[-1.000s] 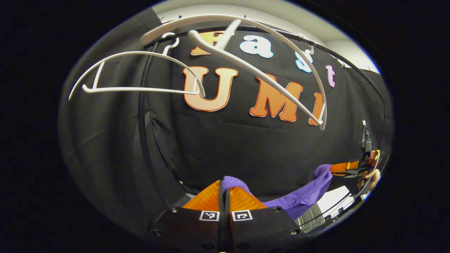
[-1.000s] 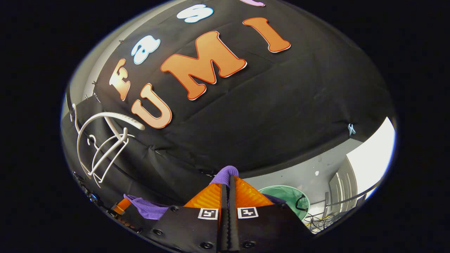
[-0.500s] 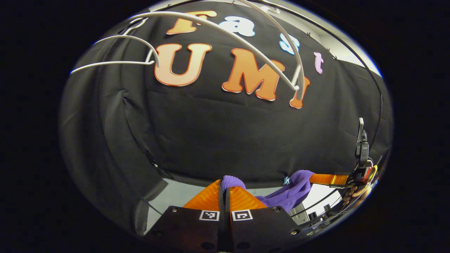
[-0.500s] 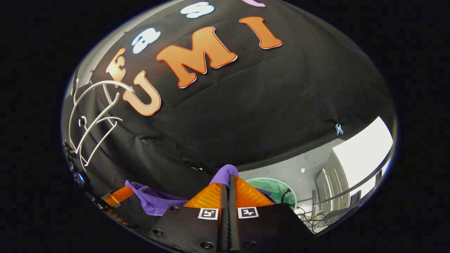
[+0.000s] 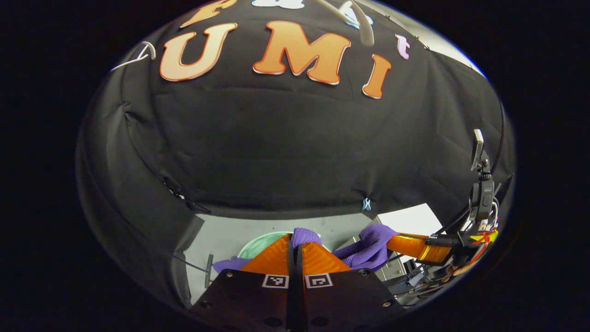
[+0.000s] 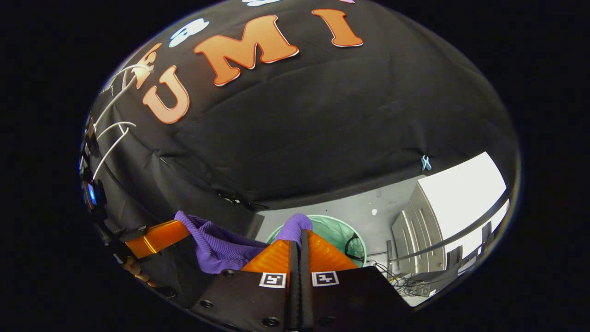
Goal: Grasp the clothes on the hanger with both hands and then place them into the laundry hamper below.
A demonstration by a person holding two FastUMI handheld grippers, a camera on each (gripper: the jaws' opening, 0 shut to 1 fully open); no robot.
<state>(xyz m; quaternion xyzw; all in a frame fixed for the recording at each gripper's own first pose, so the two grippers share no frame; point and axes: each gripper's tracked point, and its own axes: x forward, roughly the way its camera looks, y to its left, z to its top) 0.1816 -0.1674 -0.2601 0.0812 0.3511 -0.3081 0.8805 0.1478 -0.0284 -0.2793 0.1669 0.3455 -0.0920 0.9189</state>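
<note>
both grippers are clamped on the purple knit garment (image 6: 216,244) — left gripper (image 5: 295,242), right gripper (image 6: 298,235) — stretched between them above what looks like a green mesh laundry hamper (image 6: 339,233).

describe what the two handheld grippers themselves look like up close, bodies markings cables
Each gripper, left gripper and right gripper, has a flat black body with round screws and two small square black-and-white tags by the fingers, which are ridged wedges. Seen from the left gripper view, the right one carries an upright black mount and loose cables.
</note>
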